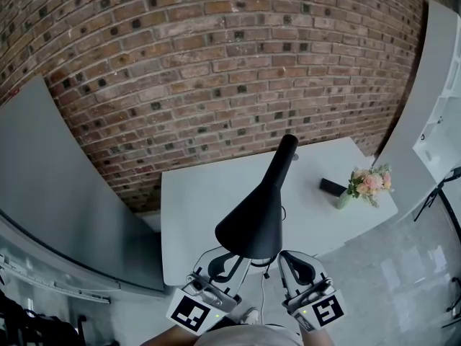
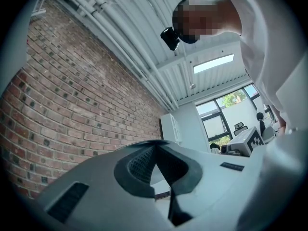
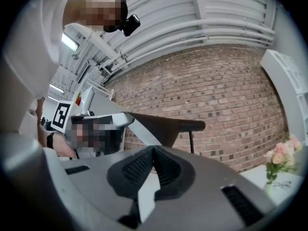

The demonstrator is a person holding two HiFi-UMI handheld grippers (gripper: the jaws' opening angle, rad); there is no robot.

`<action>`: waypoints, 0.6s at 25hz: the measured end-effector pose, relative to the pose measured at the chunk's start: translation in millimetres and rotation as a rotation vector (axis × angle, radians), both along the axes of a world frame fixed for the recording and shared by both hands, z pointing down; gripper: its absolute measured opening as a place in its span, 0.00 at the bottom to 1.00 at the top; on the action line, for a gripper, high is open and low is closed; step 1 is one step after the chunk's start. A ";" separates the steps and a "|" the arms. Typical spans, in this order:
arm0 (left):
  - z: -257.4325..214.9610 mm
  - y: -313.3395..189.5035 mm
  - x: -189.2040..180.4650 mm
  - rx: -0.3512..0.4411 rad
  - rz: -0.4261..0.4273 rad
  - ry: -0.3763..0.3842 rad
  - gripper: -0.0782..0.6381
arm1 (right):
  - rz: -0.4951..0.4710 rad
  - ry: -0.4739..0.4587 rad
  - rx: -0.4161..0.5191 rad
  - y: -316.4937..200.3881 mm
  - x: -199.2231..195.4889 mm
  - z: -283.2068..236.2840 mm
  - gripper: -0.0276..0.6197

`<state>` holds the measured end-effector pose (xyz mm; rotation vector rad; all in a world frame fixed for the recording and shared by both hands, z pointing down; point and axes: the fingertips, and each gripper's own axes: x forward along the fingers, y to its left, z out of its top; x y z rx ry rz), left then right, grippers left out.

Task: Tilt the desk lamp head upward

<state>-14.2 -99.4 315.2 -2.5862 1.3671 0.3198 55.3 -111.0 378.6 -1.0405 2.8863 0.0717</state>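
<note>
The black desk lamp's cone-shaped head [image 1: 251,222] hangs over the front edge of the white table [image 1: 194,200], and its neck [image 1: 286,153] rises away toward the wall. Both grippers sit just below the head's rim, with their tips partly hidden under it. My left gripper [image 1: 229,258] is at the rim's left and my right gripper [image 1: 289,258] is at its right. The left gripper [image 2: 155,148] has its jaws meeting with nothing between them. The right gripper [image 3: 154,149] is also shut and empty, and the lamp head [image 3: 161,124] shows just beyond it.
A small vase of pink flowers [image 1: 367,184] and a flat black object [image 1: 332,187] stand at the table's right end. A brick wall [image 1: 216,63] backs the table. A grey panel [image 1: 50,186] stands at the left and a white shelf unit [image 1: 439,121] at the right.
</note>
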 end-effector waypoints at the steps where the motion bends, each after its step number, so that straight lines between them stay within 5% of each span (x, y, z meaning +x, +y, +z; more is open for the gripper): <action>1: 1.1 0.0 -0.5 -0.005 0.001 -0.003 0.12 | -0.001 0.001 0.000 -0.4 -1.5 0.1 0.06; 15: 18.1 -1.7 -10.1 -0.057 0.017 0.003 0.12 | 0.021 0.008 -0.023 0.0 -8.8 4.7 0.06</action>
